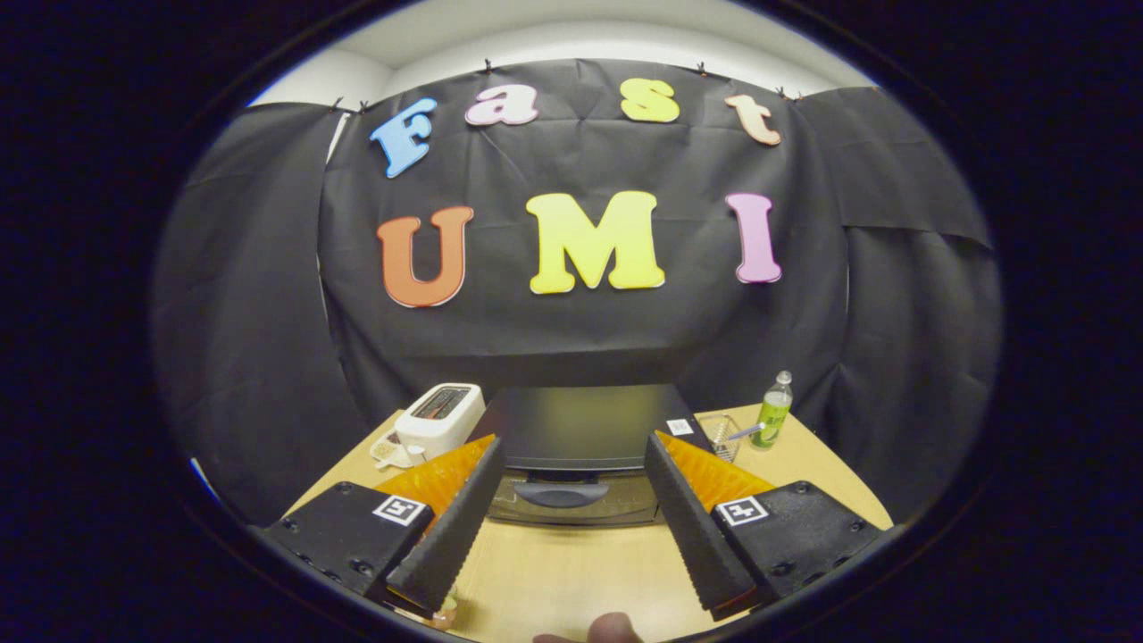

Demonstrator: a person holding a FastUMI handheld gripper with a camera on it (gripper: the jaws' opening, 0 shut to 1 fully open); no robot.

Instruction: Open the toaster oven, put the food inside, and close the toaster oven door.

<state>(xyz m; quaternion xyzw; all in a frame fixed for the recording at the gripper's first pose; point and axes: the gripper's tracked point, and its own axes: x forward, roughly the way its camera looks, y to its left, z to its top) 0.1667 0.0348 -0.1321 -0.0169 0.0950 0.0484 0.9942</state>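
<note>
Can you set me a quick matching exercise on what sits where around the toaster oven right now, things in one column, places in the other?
Things:
1. toaster oven
2. white toaster
3. green bottle
4. wire basket

Places:
A. at the table's far right, beyond the basket
B. straight ahead of the open fingers, door shut, handle facing them
C. just left of the oven
D. just right of the oven, between it and the bottle

Pairs: 1-B, 2-C, 3-A, 4-D. The gripper holds nothing.
</note>
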